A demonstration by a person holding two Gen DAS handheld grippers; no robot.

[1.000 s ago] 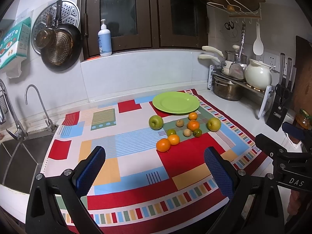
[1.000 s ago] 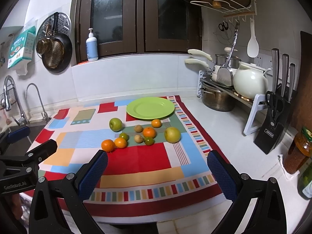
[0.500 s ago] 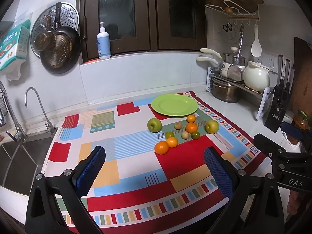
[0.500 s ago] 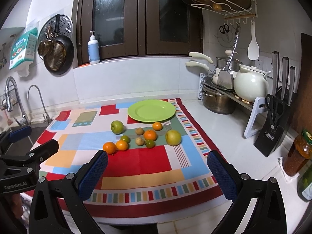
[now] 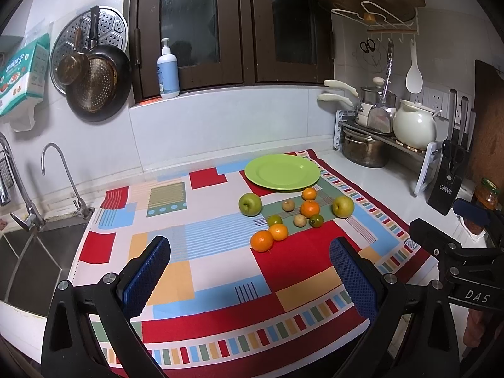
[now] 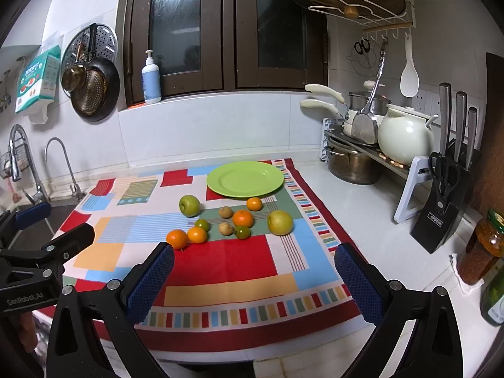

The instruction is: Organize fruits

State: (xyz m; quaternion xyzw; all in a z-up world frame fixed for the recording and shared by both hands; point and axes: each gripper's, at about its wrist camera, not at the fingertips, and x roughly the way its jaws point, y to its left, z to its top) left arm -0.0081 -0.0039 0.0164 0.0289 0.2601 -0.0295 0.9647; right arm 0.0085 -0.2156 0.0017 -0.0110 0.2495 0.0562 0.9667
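Observation:
A bare green plate sits at the back of a patchwork cloth. In front of it lies a cluster of fruit: a green apple, a yellow-green apple, several oranges and a few small brown and green fruits. My left gripper hangs open above the cloth's near edge, well short of the fruit. Beside it, my right gripper is open too, with nothing between its fingers.
A sink with taps lies to the left. At the right stand a rack with pots and a white kettle, a knife block and jars. Pans hang on the wall.
Both grippers have drawn back and risen a little, so the fruit and plate appear slightly smaller and farther. Both stay open. Nothing on the cloth has moved.

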